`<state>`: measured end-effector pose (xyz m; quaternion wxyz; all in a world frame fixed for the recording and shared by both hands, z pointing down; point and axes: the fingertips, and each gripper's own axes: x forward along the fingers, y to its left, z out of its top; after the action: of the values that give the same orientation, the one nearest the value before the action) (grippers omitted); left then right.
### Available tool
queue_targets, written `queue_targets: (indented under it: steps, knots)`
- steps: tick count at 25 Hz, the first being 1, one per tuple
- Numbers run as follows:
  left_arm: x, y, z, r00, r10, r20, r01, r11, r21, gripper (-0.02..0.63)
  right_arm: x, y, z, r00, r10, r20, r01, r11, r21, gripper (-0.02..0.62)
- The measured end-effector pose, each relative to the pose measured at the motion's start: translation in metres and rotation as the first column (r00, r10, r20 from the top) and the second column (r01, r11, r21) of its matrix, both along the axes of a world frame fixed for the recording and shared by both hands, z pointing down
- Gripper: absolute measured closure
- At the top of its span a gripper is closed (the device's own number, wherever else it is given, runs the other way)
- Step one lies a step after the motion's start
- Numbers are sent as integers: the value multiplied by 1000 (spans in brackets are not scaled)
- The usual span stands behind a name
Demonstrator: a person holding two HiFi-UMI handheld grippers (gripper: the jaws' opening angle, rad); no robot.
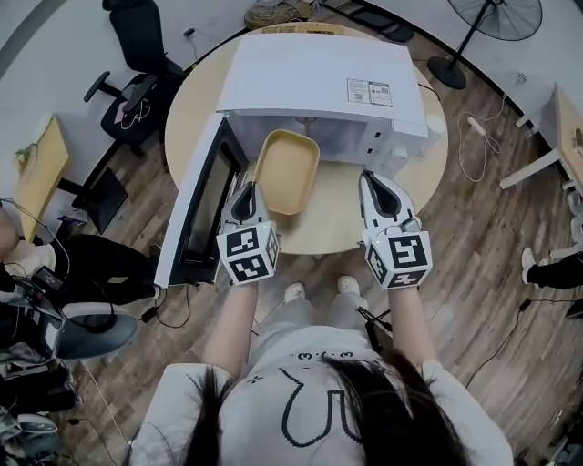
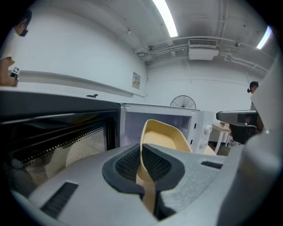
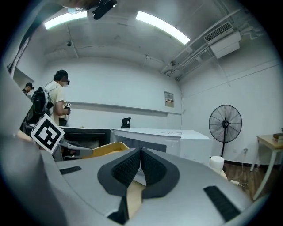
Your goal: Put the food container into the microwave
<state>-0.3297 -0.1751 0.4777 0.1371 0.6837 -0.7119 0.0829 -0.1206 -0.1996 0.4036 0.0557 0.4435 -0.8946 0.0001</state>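
The yellow food container (image 1: 287, 171) lies on the round wooden table (image 1: 339, 218) with its far end at the mouth of the white microwave (image 1: 319, 82). The microwave's door (image 1: 196, 205) stands open to the left. My left gripper (image 1: 248, 193) is shut on the container's near left rim. In the left gripper view the container (image 2: 166, 141) tilts up out of the closed left gripper (image 2: 141, 148) toward the open cavity (image 2: 132, 128). My right gripper (image 1: 373, 179) hovers just right of the container, shut on nothing; in its own view this gripper (image 3: 141, 152) has its pads together.
A small white cup (image 1: 435, 123) stands on the table right of the microwave. Around the table are an office chair (image 1: 137, 55), a floor fan (image 1: 496, 18), a side desk (image 1: 41, 168) and floor cables (image 1: 478, 146). A person (image 3: 55, 101) stands in the background.
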Motion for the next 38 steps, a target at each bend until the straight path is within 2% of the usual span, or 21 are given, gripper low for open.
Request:
queue_targets:
  steps: [7,12,19,26,32,38]
  knots:
    - [-12,-30,28,994,25,-107,-33,997,-76,588,-12,2,10,998,60,-17,-60,998,-14,566]
    - [-12,-48,31,994,66,-86,-72,995,-69,588,-19,9,11,997,77,-29,-77,997,2,566]
    - [-8,-86,44,992,83,-99,-95,989,-117,588,-19,1,14,993,115,-31,-115,993,1,566]
    - [-2,-116,46,987,65,-145,-86,987,-137,588,-19,-9,19,991,125,-42,-125,992,-6,565]
    - [-4,-142,57,978,-15,-209,-20,987,-160,587,-14,-28,22,992,116,-42,-116,993,-15,566]
    - [-3,-168,67,970,-53,-237,18,989,-145,586,-14,-48,25,994,103,-42,-104,994,-23,566]
